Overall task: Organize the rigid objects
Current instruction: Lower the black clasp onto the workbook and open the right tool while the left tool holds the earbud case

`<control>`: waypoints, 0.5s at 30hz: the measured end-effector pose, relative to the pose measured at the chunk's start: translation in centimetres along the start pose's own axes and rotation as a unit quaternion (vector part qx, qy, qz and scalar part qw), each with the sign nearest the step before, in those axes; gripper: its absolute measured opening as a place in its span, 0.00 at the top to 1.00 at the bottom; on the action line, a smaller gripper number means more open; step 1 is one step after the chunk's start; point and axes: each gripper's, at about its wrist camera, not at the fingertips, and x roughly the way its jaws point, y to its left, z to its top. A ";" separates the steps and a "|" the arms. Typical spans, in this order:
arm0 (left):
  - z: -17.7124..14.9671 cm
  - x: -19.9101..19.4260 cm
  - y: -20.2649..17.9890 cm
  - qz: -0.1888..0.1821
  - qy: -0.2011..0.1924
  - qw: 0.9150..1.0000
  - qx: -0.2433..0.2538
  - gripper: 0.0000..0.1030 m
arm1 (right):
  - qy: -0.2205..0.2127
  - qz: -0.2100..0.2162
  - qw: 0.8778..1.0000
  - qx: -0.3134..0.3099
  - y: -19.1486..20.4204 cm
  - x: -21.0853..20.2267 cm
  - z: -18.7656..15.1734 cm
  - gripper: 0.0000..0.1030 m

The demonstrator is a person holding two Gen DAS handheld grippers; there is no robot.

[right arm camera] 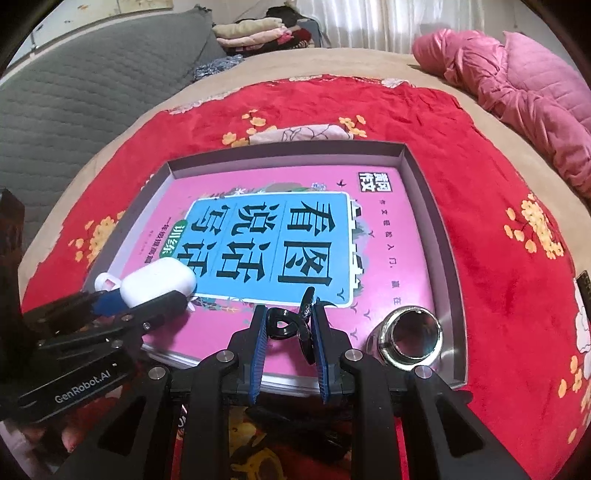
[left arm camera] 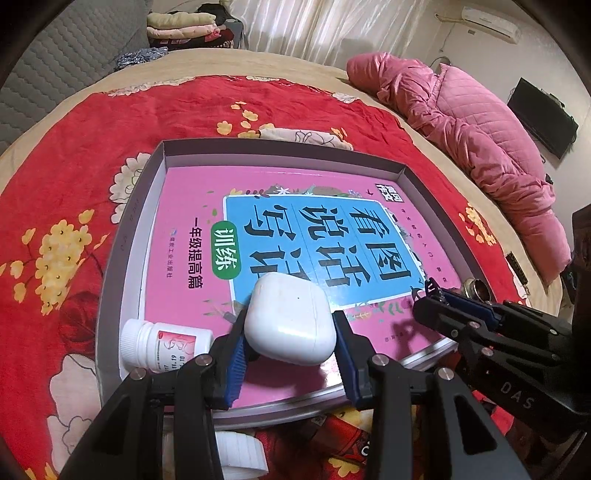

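Note:
A shallow grey box (left arm camera: 280,147) (right arm camera: 421,192) lies on the bed with a pink book (left arm camera: 184,192) (right arm camera: 399,236) inside it. My left gripper (left arm camera: 290,332) (right arm camera: 122,299) is shut on a white earbud case (left arm camera: 290,321) (right arm camera: 159,282) over the book's near end. Beside it, a white pill bottle (left arm camera: 162,345) (right arm camera: 107,282) lies on its side in the box's near left corner. My right gripper (right arm camera: 290,325) (left arm camera: 443,299) is shut on a black hair clip (right arm camera: 291,325), low over the book's near edge. A shiny metal cylinder (right arm camera: 410,338) (left arm camera: 476,290) stands in the box's near right corner.
The box sits on a red floral blanket (left arm camera: 74,166) (right arm camera: 498,258). A pink quilted jacket (left arm camera: 461,129) (right arm camera: 517,81) lies at the far right and folded clothes (left arm camera: 181,27) at the back. A grey padded backrest (right arm camera: 74,110) is on the left. A white roll (left arm camera: 240,450) lies in front of the box.

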 end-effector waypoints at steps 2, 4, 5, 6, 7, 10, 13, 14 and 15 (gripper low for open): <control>0.0 0.0 0.0 0.000 0.000 1.000 0.001 0.59 | 0.005 -0.003 1.000 -0.002 0.1 0.2 -0.1 0.77; 0.0 -0.1 0.0 0.000 0.001 1.000 0.002 0.59 | 0.008 -0.010 1.000 -0.006 0.1 0.3 -0.1 0.77; 0.0 -0.1 0.0 0.000 0.001 1.000 0.001 0.59 | 0.009 -0.011 1.000 -0.007 0.1 0.3 -0.1 0.77; 0.0 0.0 0.0 0.000 0.001 1.000 0.001 0.59 | 0.011 -0.013 1.000 -0.008 0.1 0.4 -0.1 0.77; 0.0 0.0 0.0 0.000 0.001 1.000 0.001 0.59 | 0.015 -0.015 1.000 -0.009 0.2 0.5 -0.1 0.77; 0.0 -0.1 -0.1 -0.002 0.001 1.000 0.000 0.59 | 0.020 -0.020 1.000 -0.012 0.3 0.6 -0.2 0.77; 0.0 -0.1 -0.1 -0.002 0.002 1.000 0.000 0.59 | 0.020 -0.019 1.000 -0.009 0.2 0.6 -0.2 0.77; -0.1 -0.1 -0.2 -0.002 0.002 1.000 0.000 0.59 | 0.021 -0.018 1.000 -0.008 0.2 0.6 -0.2 0.77; 0.0 0.0 -0.2 -0.002 0.002 1.000 0.000 0.59 | 0.022 -0.015 1.000 -0.006 0.1 0.5 -0.2 0.76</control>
